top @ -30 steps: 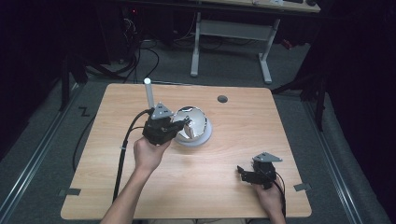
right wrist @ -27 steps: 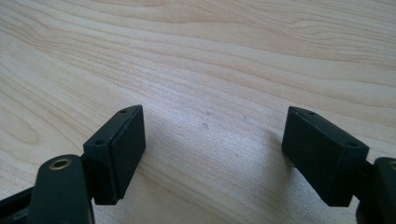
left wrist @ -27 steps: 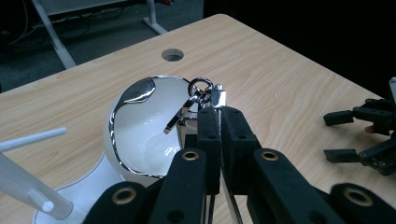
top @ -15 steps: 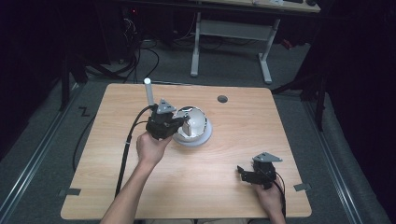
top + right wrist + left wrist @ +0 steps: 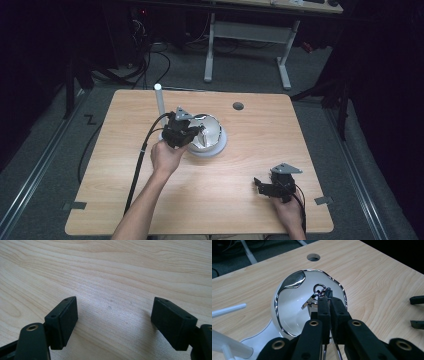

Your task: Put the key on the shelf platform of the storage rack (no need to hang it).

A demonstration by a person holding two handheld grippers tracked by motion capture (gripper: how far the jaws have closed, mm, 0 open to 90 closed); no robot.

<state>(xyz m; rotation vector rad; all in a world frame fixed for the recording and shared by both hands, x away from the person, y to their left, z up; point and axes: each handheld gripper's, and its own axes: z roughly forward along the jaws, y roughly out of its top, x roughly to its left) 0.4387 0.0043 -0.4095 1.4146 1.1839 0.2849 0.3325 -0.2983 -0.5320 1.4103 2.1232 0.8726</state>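
Left gripper view: left tongs pressed together, pinching a small metal key ring with clasp right at the tips. Clasp hangs off the ring toward 8 o'clock, inside the mouth of a white bowl with a wavy chrome rim. Bowl sits tilted on its side, opening facing the camera, on a white base. White post at 9 o'clock of the bowl, second white tube at 7 o'clock. Round cable hole in the bench at 12 o'clock, well apart from the bowl.

High view: left tongs sit at the bowl's 9 o'clock edge, hand behind them at 7 o'clock, cable trailing toward the near bench edge. Ring too small to make out here. Right tongs at 4 o'clock of the bowl, well apart, near the bench's front right corner, resting low over the wood.

Right gripper view: right tongs spread wide, nothing between them, bare bench grain underneath.
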